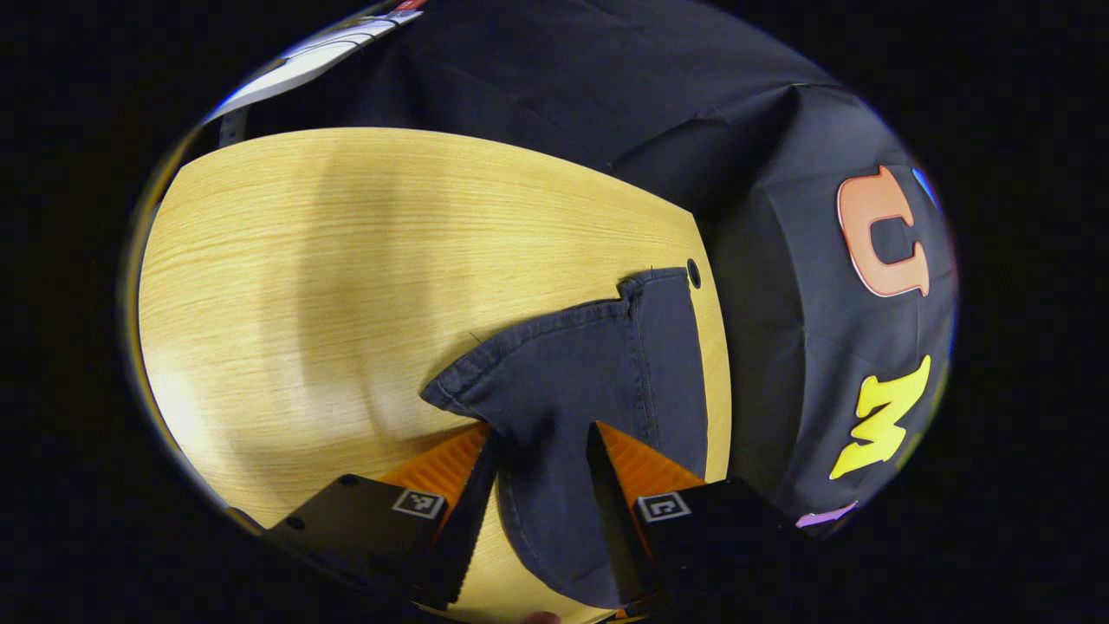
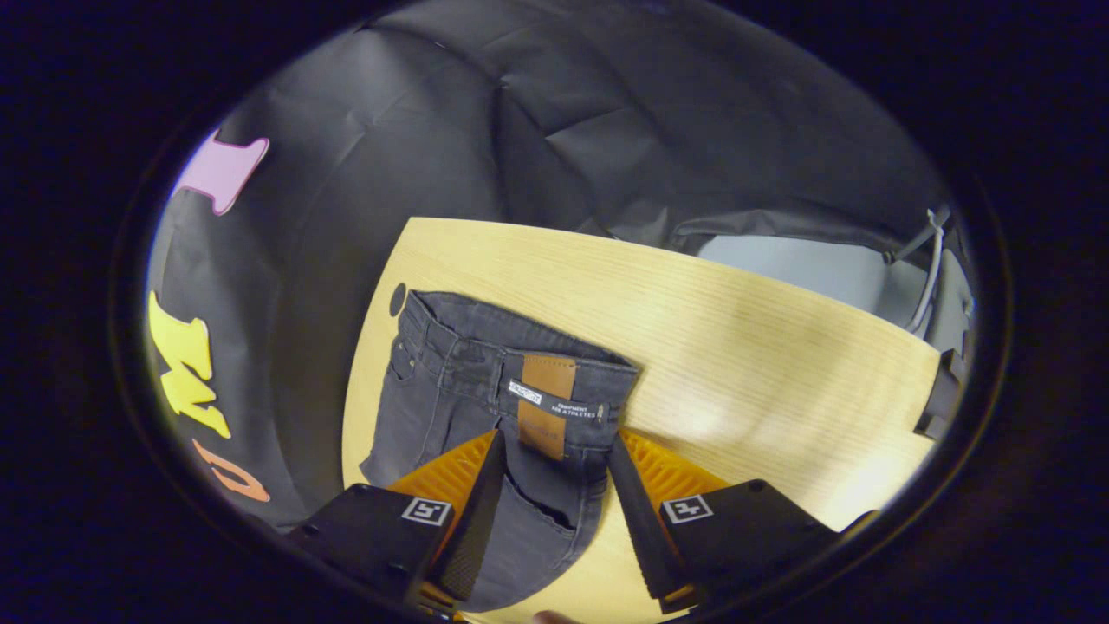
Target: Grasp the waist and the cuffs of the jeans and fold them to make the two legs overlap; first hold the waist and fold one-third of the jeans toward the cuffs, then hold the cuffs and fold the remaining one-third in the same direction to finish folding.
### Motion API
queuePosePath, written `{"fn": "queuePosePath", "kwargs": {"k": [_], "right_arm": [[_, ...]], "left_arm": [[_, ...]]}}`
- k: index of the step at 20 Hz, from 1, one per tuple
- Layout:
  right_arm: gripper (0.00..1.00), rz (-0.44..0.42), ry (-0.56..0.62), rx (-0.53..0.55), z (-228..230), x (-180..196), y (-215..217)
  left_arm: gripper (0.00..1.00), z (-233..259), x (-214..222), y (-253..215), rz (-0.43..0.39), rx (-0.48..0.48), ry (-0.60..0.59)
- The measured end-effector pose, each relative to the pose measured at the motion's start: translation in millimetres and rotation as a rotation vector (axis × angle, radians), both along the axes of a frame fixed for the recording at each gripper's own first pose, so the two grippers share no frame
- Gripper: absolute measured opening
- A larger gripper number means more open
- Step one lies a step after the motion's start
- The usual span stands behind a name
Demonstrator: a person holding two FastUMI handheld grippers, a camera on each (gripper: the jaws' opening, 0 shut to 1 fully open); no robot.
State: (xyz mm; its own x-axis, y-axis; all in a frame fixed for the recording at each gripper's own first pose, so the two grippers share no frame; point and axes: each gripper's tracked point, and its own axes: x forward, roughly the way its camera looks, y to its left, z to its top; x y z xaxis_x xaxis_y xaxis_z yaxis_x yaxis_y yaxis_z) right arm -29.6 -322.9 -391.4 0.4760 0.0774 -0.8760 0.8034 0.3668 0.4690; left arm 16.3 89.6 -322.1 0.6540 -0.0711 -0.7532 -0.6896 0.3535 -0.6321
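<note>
Dark jeans (image 2: 485, 390) lie at the edge of a pale wooden surface (image 2: 736, 321), waist (image 2: 528, 360) mid-frame in the right gripper view, cuffs (image 1: 598, 347) at centre right in the left gripper view. The left gripper (image 1: 544, 451) and right gripper (image 2: 554, 459) each straddle denim with fingers apart, apparently not yet pinching. Closing on a single layer could leave the legs misaligned; dragging could pull cloth over the nearby edge.

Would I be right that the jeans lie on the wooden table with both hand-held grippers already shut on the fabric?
Not quite: both are open. The left hand-held gripper in the left gripper view and the right hand-held gripper in the right gripper view straddle the jeans on the table.
</note>
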Motion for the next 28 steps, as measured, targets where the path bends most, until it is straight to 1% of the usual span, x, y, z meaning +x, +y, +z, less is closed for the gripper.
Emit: {"fn": "queuePosePath", "kwargs": {"k": [1, 2, 3, 4, 5, 6, 8, 9, 11, 14, 15, 16, 17, 19, 23, 25, 28], "right_arm": [[0.47, -0.012, 0.013, -0.009, -2, 0, -2], [0.24, -0.021, 0.017, 0.001, -3, 3, 2], [0.27, -0.033, 0.024, -0.002, -6, 5, 2], [0.34, -0.032, 0.029, 0.016, -4, 3, 3], [0.27, -0.051, 0.033, 0.018, -8, 6, -1], [0.19, -0.053, 0.032, 0.032, -6, 6, 2], [0.17, -0.071, 0.02, 0.058, -2, 8, 2], [0.06, -0.076, 0.009, 0.068, 0, 10, 3], [0.06, -0.079, -0.028, 0.084, 9, 10, 3], [0.06, -0.084, -0.097, 0.114, 47, 18, 7], [0.02, -0.082, -0.122, 0.122, 61, 21, 8], [0.02, -0.074, -0.143, 0.122, 73, 23, 9], [0.06, -0.066, -0.16, 0.122, 86, 27, 10], [0.05, -0.05, -0.198, 0.121, 114, 39, 14], [0.05, -0.005, -0.251, 0.107, 161, 67, 21], [0.05, 0.01, -0.261, 0.109, 170, 82, 22], [0.05, 0.018, -0.252, 0.109, 162, 107, 22]], "left_arm": [[0.48, -2, 1, 1, 0.001, -0.004, 0.007], [0.48, -5, 2, 1, 0.002, -0.008, 0.012], [0.51, -12, 0, 2, 0.003, -0.003, 0.039], [0.32, -12, 1, 3, 0.003, -0.002, 0.04], [0.13, -11, 1, 0, -0.014, 0.0, 0.041], [0.08, -7, 2, -1, -0.029, 0.006, 0.034], [0.06, 5, 2, -2, -0.056, 0.011, 0.02], [0.05, 11, 1, -1, -0.066, 0.017, 0.028], [0.04, 20, -4, -1, -0.078, 0.022, 0.067], [0.04, 45, -3, -6, -0.076, -0.01, 0.082], [0.04, 55, -2, -6, -0.081, -0.006, 0.087], [0.04, 60, -1, -6, -0.087, -0.003, 0.092], [0.04, 70, 2, -6, -0.089, -0.007, 0.091], [0.04, 88, 12, -4, -0.092, -0.012, 0.085], [0.04, 114, 38, 4, -0.149, -0.029, 0.083], [0.04, 115, 54, 9, -0.167, -0.029, 0.096], [0.04, 106, 82, 11, -0.15, -0.073, 0.125]]}}
